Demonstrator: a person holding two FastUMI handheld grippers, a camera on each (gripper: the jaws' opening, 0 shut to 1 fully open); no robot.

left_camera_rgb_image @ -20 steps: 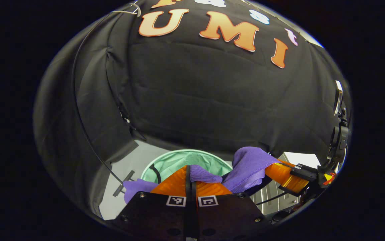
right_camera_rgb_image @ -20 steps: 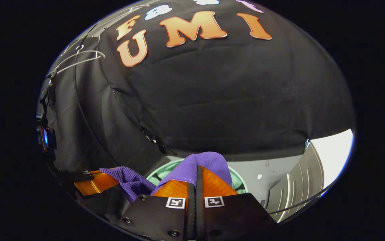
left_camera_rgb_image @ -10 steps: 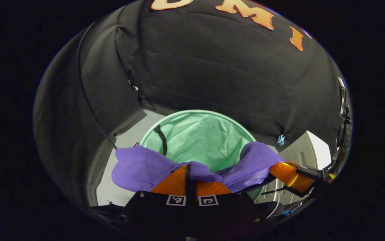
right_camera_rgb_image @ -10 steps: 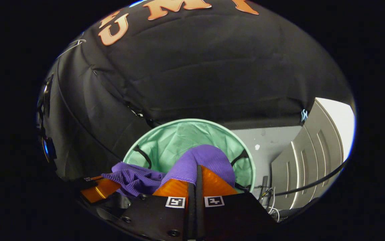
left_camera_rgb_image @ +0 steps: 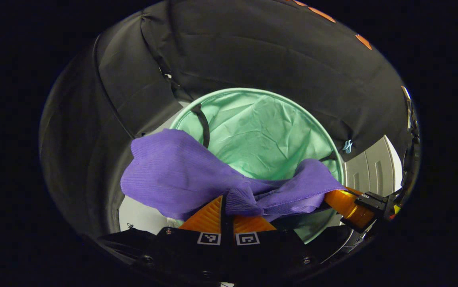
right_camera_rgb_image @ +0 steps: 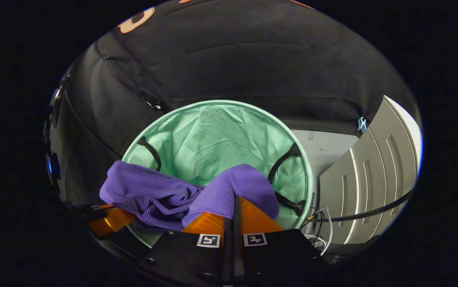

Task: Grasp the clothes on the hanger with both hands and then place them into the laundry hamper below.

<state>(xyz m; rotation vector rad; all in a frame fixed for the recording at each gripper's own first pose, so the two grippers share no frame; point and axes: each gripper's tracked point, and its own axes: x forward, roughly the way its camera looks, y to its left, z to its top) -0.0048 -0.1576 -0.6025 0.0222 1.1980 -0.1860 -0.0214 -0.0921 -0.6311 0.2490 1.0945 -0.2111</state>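
Observation:
A purple ribbed garment (left_camera_rgb_image: 173, 171) hangs stretched between both grippers above the open mouth of a round mint-green hamper (left_camera_rgb_image: 260, 131). My left gripper (left_camera_rgb_image: 227, 201) is shut on one bunched end of the cloth, its orange fingers pressed together. In the left gripper view the right gripper (left_camera_rgb_image: 350, 205) holds the other end at the lower right. My right gripper (right_camera_rgb_image: 234, 201) is shut on the purple garment (right_camera_rgb_image: 240, 185), which drapes over its fingertips. The left gripper (right_camera_rgb_image: 109, 219) appears at the lower left of the right gripper view, over the hamper (right_camera_rgb_image: 221, 135).
The hamper has black strap handles (right_camera_rgb_image: 282, 159) on its inner rim. A grey panelled cabinet (right_camera_rgb_image: 372, 179) stands right of it, with loose cables (right_camera_rgb_image: 320, 227) on the floor beside it. Black cloth walls close in behind and left.
Both grippers have tipped downward and come lower with the garment, so the hamper's mouth now sits much larger beneath them. More of the purple cloth spreads out to the left.

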